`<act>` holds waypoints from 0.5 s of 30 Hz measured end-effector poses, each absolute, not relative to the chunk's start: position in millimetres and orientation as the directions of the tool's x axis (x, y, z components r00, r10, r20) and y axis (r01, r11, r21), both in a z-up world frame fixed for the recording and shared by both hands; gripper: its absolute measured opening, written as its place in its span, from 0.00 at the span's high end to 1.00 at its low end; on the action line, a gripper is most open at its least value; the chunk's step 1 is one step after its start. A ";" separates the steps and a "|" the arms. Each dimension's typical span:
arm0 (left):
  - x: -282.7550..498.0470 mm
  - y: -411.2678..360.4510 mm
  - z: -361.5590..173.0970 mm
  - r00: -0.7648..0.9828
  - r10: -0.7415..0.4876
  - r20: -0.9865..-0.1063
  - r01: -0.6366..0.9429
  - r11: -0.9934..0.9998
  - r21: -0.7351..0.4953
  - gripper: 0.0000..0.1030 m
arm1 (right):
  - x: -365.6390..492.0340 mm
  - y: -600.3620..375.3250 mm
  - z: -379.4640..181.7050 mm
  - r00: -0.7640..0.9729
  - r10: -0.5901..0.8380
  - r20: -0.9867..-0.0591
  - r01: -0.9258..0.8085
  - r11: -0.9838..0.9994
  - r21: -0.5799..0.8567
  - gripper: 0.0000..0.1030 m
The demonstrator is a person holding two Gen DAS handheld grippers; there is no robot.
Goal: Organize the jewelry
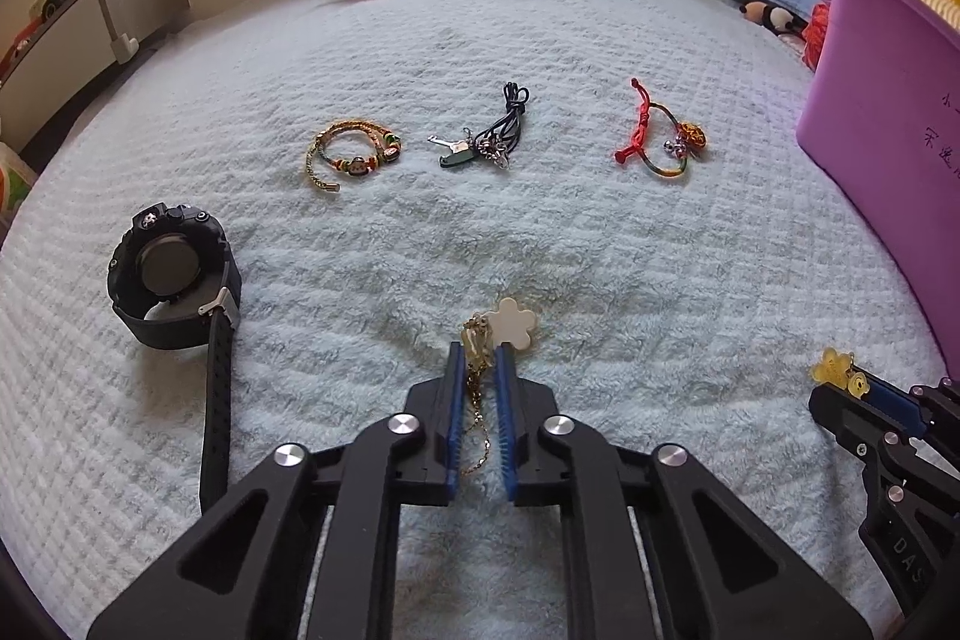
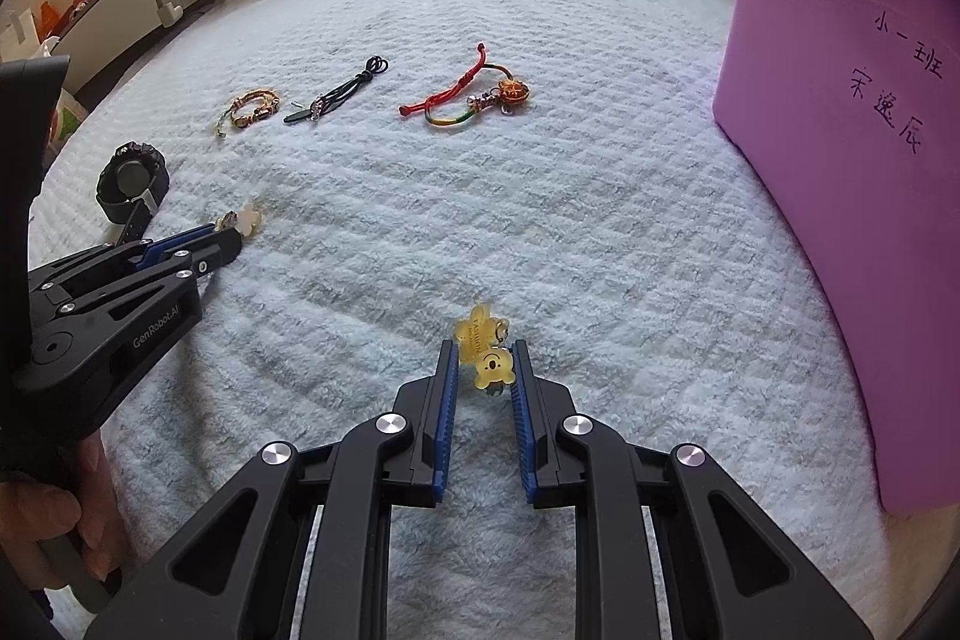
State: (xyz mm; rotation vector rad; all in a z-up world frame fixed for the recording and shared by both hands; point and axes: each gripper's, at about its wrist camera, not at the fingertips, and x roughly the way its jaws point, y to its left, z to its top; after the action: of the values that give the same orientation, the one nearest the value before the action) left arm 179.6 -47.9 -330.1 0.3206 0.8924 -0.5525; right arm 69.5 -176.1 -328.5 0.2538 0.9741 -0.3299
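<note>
Purple bin (image 2: 840, 112), pale-blue waffle-textured blanket (image 2: 540, 196)

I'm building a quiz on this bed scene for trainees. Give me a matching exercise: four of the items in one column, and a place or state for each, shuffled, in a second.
Items
1. black rubber-strapped wristwatch
2. gold chain with a cream flower-shaped pendant
3. translucent yellow bear charm
4. red cord bracelet with a rainbow loop

Places or states
A. between the fingers of the right gripper
B. lying free, nearest the purple plastic bin
C. between the fingers of the left gripper
D. lying free at the left edge of the light-blue fleece blanket

Pairs: 1-D, 2-C, 3-A, 4-B
</note>
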 end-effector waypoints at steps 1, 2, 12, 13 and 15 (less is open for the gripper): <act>178.3 -48.7 -329.5 0.505 -0.317 -0.803 0.581 0.812 0.045 0.92 | 69.1 -176.3 -328.5 0.519 -0.159 -0.840 0.385 0.921 0.064 0.83; 177.1 -49.0 -329.1 0.506 -0.317 -0.802 0.585 0.810 0.049 0.93 | 69.2 -176.5 -328.5 0.519 -0.159 -0.840 0.384 0.921 0.063 0.83; 170.6 -44.9 -326.6 0.496 -0.326 -0.805 0.592 0.805 0.039 0.93 | 66.3 -176.5 -325.5 0.524 -0.165 -0.836 0.389 0.919 0.063 0.83; 170.0 -44.3 -326.1 0.494 -0.327 -0.805 0.592 0.805 0.037 0.93 | 66.2 -176.3 -324.7 0.524 -0.165 -0.835 0.390 0.919 0.064 0.83; 169.2 -43.1 -324.7 0.489 -0.330 -0.807 0.594 0.804 0.032 0.93 | 65.9 -175.6 -322.4 0.527 -0.165 -0.833 0.389 0.919 0.064 0.83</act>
State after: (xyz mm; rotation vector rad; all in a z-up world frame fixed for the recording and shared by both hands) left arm 169.2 -43.1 -324.7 0.3268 0.8973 -0.5734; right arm 65.9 -175.6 -322.4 0.2553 0.9614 -0.3355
